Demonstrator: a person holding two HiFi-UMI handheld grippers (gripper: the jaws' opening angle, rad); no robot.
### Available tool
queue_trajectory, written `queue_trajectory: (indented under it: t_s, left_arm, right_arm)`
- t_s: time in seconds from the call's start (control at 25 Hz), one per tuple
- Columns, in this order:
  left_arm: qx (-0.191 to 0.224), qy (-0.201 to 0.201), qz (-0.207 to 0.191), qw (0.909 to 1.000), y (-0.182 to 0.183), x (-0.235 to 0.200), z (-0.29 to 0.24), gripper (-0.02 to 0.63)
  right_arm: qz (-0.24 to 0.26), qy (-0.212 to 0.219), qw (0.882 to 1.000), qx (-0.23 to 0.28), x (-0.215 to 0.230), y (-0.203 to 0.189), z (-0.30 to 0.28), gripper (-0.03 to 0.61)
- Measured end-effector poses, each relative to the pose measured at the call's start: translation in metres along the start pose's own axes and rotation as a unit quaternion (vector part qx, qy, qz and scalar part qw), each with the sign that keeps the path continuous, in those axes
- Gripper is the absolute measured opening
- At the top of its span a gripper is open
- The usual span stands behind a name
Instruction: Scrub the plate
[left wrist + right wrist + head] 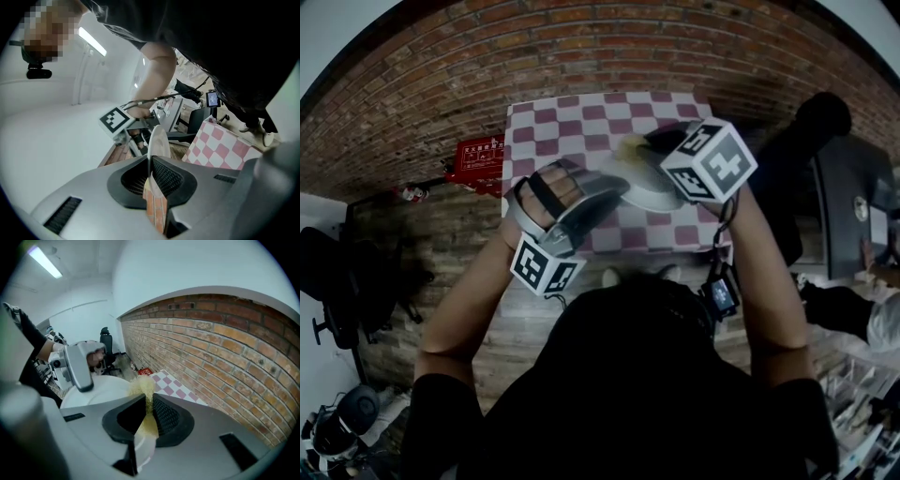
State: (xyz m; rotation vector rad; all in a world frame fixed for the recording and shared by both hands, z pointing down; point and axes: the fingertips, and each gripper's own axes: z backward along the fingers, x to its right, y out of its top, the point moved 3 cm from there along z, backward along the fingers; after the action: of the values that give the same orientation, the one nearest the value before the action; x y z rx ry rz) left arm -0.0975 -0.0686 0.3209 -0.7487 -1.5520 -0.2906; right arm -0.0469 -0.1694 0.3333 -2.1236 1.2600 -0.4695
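A white plate (649, 197) is held above the pink-and-white checked tablecloth (581, 127). My left gripper (614, 187) is shut on its rim; in the left gripper view the plate (158, 140) stands edge-on between the jaws of that gripper (151, 171). My right gripper (654, 150) comes in from the right, shut on a yellow sponge (630, 145). In the right gripper view the sponge (144, 390) sticks out of the jaws of the right gripper (149, 411) against the plate's face (101, 390), with the left gripper (79, 366) clamped on the far rim.
A red box (478, 159) lies on the floor left of the table. A black office chair (337, 281) stands at the far left. Dark equipment and a desk (844, 206) crowd the right side. A brick wall (225, 348) runs behind the table.
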Motion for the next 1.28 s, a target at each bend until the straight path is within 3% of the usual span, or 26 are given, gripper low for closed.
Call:
queue_trajectory:
  t_s: [0.24, 0.52, 0.92, 1.28]
  left_arm:
    - [-0.017, 0.003, 0.001, 0.9998, -0.008, 0.002, -0.002, 0.029]
    - [-0.028, -0.002, -0.001, 0.9996, -0.025, 0.007, 0.000, 0.031]
    - [0.000, -0.004, 0.011, 0.9999, -0.017, 0.008, -0.008, 0.029]
    - [0.036, -0.013, 0.004, 0.9992, 0.006, 0.011, -0.018, 0.029]
  right_arm:
    - [0.032, 0.032, 0.999, 0.031, -0.038, 0.022, 0.025, 0.049]
    - [0.004, 0.040, 0.999, 0.021, -0.034, -0.005, 0.042, 0.049]
    - [-0.061, -0.006, 0.998, -0.026, 0.013, -0.060, 0.036, 0.049]
    - [-0.036, -0.023, 0.998, -0.036, 0.021, -0.036, 0.008, 0.049]
